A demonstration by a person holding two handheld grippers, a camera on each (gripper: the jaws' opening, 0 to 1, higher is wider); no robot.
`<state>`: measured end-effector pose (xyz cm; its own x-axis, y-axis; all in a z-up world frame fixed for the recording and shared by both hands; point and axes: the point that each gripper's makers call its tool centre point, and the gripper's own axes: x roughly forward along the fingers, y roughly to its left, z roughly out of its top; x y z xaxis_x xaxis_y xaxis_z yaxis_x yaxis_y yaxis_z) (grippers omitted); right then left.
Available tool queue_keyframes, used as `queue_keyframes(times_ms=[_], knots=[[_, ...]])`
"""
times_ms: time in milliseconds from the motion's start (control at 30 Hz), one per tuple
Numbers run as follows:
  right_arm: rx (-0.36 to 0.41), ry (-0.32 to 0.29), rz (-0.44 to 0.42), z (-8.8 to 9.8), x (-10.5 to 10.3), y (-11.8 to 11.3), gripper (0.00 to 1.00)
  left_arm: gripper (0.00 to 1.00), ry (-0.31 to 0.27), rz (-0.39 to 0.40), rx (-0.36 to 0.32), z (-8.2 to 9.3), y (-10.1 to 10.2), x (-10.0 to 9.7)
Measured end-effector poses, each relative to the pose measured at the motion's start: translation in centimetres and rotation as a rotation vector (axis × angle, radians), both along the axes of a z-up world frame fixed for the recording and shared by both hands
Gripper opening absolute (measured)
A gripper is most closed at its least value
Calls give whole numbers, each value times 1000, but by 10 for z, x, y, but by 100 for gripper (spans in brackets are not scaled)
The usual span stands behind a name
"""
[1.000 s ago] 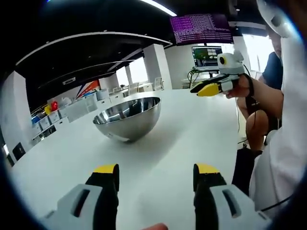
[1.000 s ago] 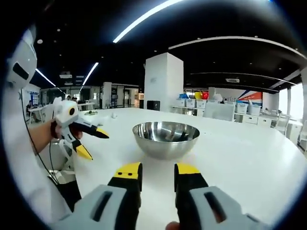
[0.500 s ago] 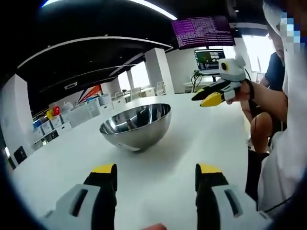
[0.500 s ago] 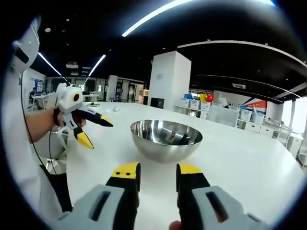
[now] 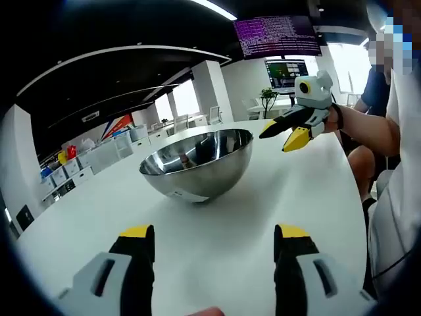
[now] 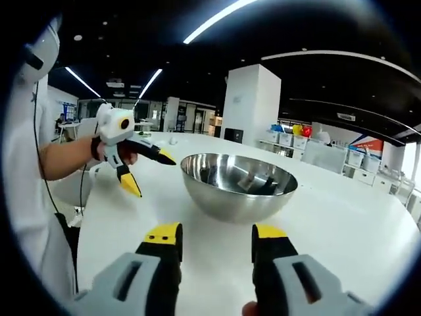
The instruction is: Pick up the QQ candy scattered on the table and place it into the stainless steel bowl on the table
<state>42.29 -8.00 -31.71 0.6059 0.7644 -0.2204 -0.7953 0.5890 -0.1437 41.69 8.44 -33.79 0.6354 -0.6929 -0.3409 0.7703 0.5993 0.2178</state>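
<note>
Bowl [image 5: 197,161] at 12 now looms larger: both grippers, L [image 5: 210,247] & R [image 6: 216,242], were brought closer, jaws apart, empty; no candy seen.

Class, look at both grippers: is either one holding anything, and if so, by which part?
Nothing is held. The left gripper and right gripper both stand open and empty near the stainless steel bowl.

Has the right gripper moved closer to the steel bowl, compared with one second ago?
Yes. In the left gripper view the right gripper now hangs beside the steel bowl's rim; earlier a clear gap of white table separated them.
</note>
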Motion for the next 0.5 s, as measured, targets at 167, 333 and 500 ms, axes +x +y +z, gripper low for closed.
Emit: queue_keyframes(times_ms=[167, 333, 500], knots=[[-25, 48, 28, -18, 15, 1, 51, 77, -5, -11, -7, -5, 5, 18], [-42, 63, 55, -29, 25, -2, 57, 80, 14, -12, 19, -18, 10, 33], [-49, 67, 64, -36, 36, -5, 60, 87, 35, -10, 12, -25, 7, 41]])
